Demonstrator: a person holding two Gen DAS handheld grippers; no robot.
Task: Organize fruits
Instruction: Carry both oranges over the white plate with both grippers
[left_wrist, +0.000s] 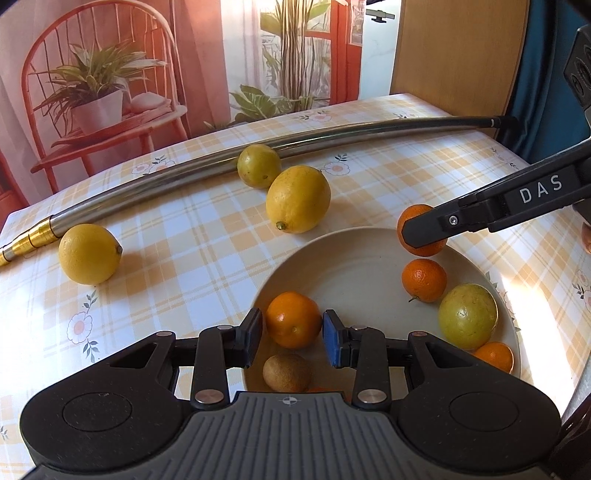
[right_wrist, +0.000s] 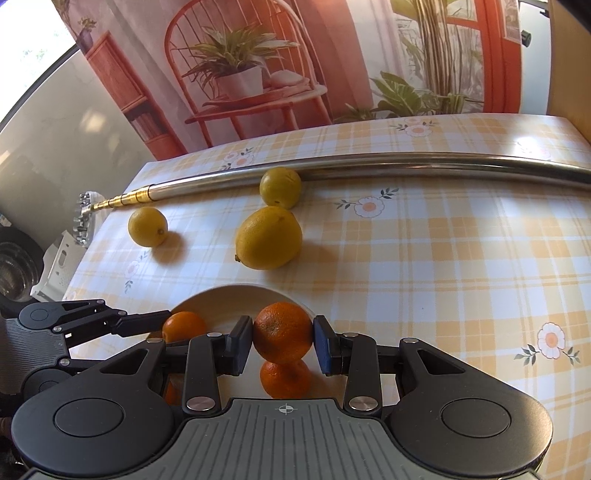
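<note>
Two hand-held grippers work over a cream plate (left_wrist: 354, 258) on a checked tablecloth (left_wrist: 388, 177). The right gripper (right_wrist: 283, 338) holds a mandarin (right_wrist: 282, 331) between its pads at the plate's far rim; the left pad touches the peel, while a sliver of gap shows at the right pad, so the grasp may be loosening. The left gripper (left_wrist: 292, 332) hangs with jaws parted around, not touching, another mandarin (left_wrist: 293, 319) lying on the plate. Also on the plate: further mandarins, a green-yellow round fruit (left_wrist: 467, 316) and a kiwi (left_wrist: 286, 372). Still on the cloth: two lemons (left_wrist: 297, 198) (left_wrist: 89, 253) and a small yellowish fruit (left_wrist: 259, 165) touching a metal pole (left_wrist: 332, 138). Handling, as judged: the mandarin is light, round and soft-skinned, liable to roll and bruise; grip it across its widest part, gently.
</note>
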